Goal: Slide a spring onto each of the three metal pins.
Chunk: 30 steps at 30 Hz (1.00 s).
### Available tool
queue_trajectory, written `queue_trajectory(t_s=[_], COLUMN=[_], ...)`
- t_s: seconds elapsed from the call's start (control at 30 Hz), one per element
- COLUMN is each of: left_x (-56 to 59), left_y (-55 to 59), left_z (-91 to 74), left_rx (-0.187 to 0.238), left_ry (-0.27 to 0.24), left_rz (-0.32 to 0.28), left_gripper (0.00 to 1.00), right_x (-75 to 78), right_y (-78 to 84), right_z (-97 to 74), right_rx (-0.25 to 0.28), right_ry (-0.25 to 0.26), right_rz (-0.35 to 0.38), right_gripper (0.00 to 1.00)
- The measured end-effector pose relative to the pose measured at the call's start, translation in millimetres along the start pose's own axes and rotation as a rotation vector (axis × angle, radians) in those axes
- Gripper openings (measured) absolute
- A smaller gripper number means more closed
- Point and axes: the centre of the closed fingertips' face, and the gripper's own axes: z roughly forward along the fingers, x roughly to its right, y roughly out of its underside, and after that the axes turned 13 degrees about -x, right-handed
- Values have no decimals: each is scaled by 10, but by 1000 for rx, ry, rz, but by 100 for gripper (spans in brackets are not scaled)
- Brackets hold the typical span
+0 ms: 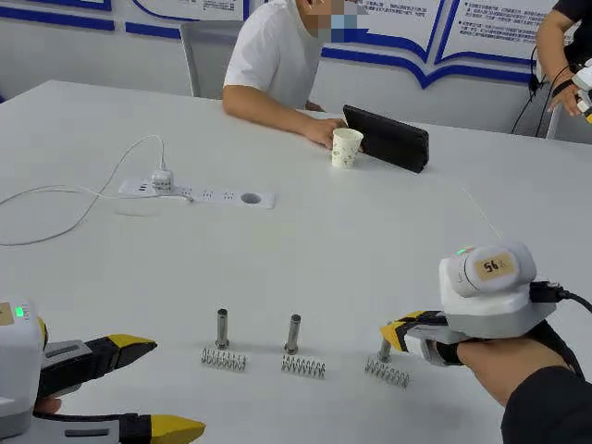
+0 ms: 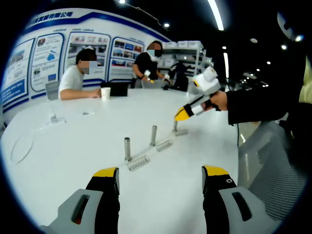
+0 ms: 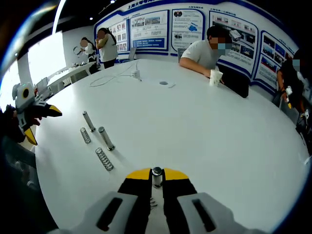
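Note:
Three metal pins stand upright in a row near the table's front edge: left pin (image 1: 222, 327), middle pin (image 1: 293, 333), right pin (image 1: 385, 351). One spring lies flat in front of each: (image 1: 224, 360), (image 1: 303, 367), (image 1: 387, 373). My right gripper (image 1: 396, 334) is shut on the right pin (image 3: 157, 172), its yellow-tipped jaws pressed to both sides of it. The other two pins (image 3: 106, 138) (image 3: 88, 121) and two springs (image 3: 104, 159) (image 3: 85, 135) lie to its left. My left gripper (image 2: 161, 176) is open and holds nothing, a short way before the left pin (image 2: 127, 148).
A white power strip (image 1: 199, 194) with a plugged charger and cable lies at the mid left. A paper cup (image 1: 347, 148) and a black tablet (image 1: 387, 137) stand at the far side, in front of a seated person. Another person's arm shows at the far right.

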Motion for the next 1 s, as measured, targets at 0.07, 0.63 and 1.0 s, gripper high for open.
queue_trajectory(t_s=[0.07, 0.63, 1.0], left_x=[3, 18, 16], left_y=[2, -4, -2], left_z=[1, 12, 7], left_rx=[-1, 3, 2], left_ry=[0, 2, 3], left_rz=[1, 1, 2], left_gripper=[70, 70, 70], right_x=[1, -13, -38], right_y=[4, -8, -35], right_z=[-1, 3, -10], right_rx=[-1, 5, 16], right_ry=[-2, -3, -7], right_rz=[3, -11, -25], right_gripper=[9, 10, 13])
